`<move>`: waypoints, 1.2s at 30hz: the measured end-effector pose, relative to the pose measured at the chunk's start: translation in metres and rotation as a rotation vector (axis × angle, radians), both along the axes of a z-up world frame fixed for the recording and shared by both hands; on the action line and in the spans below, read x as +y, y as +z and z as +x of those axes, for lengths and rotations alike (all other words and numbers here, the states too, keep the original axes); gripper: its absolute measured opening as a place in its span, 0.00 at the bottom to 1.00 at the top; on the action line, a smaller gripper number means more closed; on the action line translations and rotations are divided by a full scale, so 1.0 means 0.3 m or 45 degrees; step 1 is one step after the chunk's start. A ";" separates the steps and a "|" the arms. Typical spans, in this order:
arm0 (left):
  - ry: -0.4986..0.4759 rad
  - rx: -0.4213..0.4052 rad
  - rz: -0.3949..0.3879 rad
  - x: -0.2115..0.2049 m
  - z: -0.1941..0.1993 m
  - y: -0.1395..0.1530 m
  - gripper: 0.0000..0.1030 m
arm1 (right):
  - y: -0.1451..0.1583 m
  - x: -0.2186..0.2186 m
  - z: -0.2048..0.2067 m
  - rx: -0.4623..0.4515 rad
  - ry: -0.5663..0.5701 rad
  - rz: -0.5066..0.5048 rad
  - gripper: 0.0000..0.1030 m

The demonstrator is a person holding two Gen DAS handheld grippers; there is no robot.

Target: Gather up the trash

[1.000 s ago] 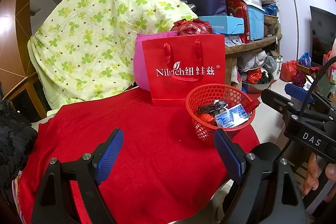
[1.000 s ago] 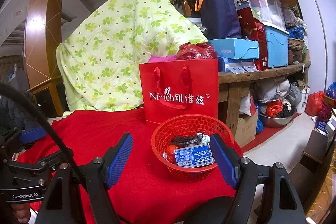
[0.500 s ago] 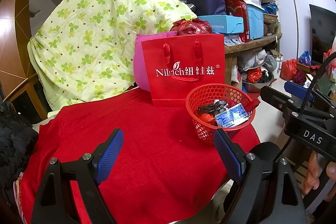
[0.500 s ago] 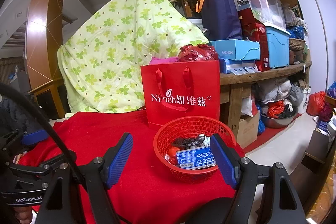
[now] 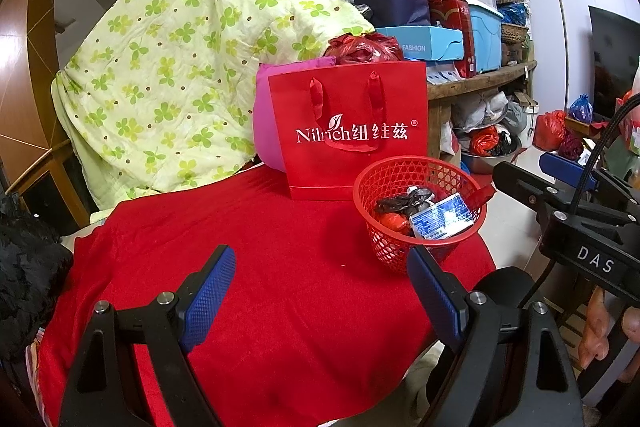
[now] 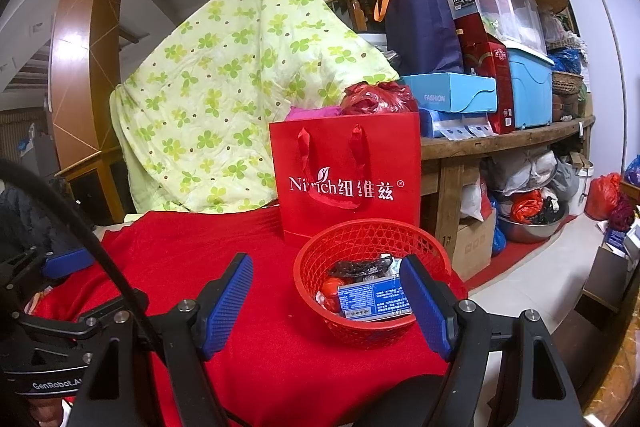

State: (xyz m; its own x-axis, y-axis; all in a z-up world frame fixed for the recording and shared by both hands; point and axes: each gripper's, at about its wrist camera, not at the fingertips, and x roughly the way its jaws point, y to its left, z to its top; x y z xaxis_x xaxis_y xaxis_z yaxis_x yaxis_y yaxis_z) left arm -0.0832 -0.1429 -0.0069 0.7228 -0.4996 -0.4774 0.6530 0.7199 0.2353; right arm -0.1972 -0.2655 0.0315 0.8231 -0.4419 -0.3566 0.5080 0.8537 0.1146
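Observation:
A red mesh basket (image 5: 394, 175) (image 6: 316, 267) stands on the red cloth (image 5: 260, 239) near the table's right edge. It holds a blue-and-white packet (image 5: 440, 219) (image 6: 374, 301), a black crumpled wrapper (image 5: 400, 201) (image 6: 356, 269) and a red round piece (image 6: 332, 285). My left gripper (image 5: 320, 291) is open and empty above the cloth, left of the basket. My right gripper (image 6: 326, 301) is open and empty, its right finger just in front of the basket.
A red paper bag (image 5: 352, 131) (image 6: 348, 179) stands behind the basket, with a pink cushion (image 5: 266, 131) and a green floral quilt (image 5: 192, 67) behind it. A cluttered wooden shelf (image 6: 500, 143) is at the right. The right gripper's body (image 5: 580, 223) shows at the left view's right edge.
Both views have shifted very slightly; the right gripper has drifted a little. Nothing was picked up or released.

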 end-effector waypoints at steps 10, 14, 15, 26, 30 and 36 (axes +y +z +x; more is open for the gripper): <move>-0.001 0.002 0.005 0.000 -0.001 -0.004 0.85 | 0.001 -0.002 0.001 0.000 0.000 0.001 0.77; -0.004 0.002 0.006 0.005 -0.001 -0.007 0.85 | 0.001 0.002 0.004 0.001 0.001 0.002 0.77; -0.004 0.003 0.006 0.002 -0.001 -0.006 0.85 | 0.001 0.005 0.004 0.002 0.001 0.002 0.77; -0.004 0.009 0.014 0.004 0.000 -0.016 0.85 | 0.001 0.001 0.004 0.002 0.001 0.005 0.77; -0.007 0.011 0.021 0.005 -0.002 -0.022 0.85 | -0.003 0.006 0.006 0.003 0.003 0.005 0.77; -0.010 0.017 0.021 0.006 -0.003 -0.027 0.85 | -0.002 0.005 0.006 0.001 0.002 0.005 0.77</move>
